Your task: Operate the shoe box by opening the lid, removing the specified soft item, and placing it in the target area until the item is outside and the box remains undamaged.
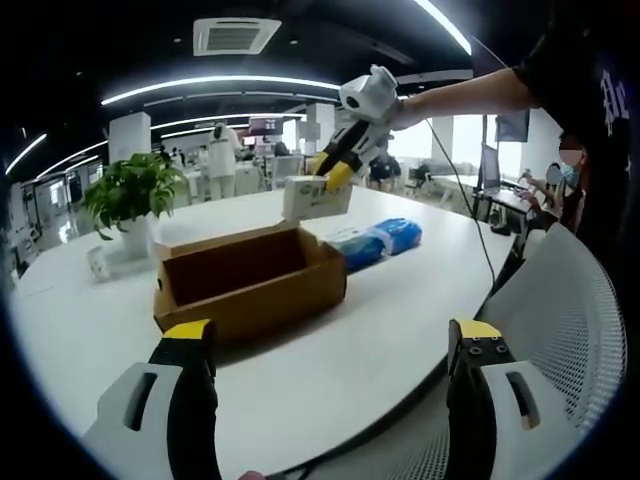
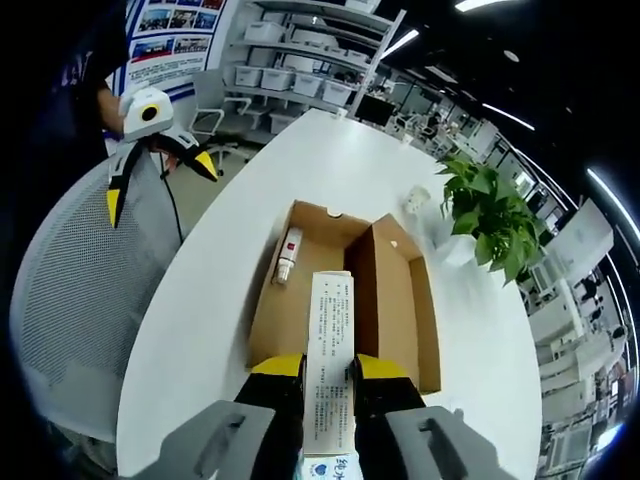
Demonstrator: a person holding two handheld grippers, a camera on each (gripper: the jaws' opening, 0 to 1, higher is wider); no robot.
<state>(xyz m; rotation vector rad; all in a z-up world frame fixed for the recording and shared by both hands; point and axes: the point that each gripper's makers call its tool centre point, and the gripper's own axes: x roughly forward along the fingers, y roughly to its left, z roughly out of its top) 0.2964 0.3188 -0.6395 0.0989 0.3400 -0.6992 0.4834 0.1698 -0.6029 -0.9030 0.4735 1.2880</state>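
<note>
Your right gripper (image 2: 328, 385) has its yellow-tipped jaws closed on one end of a white printed soft pack (image 2: 331, 345), held in the air above the open brown cardboard shoe box (image 1: 250, 280), whose lid lies folded flat beside it on the white round table (image 1: 380, 340). Your left gripper (image 1: 330, 350) hangs wide open and empty, near the box's front side. The pack looks light and yielding, probably a wrapped tissue bundle, so it should squash rather than slip; the short-end hold you have seems sound, though a firmer squeeze could crease the wrapper. A small white tube with a red band (image 2: 288, 254) lies on the lid panel. Behind the box sits a blue and white plastic packet (image 1: 378, 240), and a potted green plant (image 1: 135, 200) stands beyond it. The pack's near end is cut off below the jaws, its print is too small to read, and no target area is marked.
</note>
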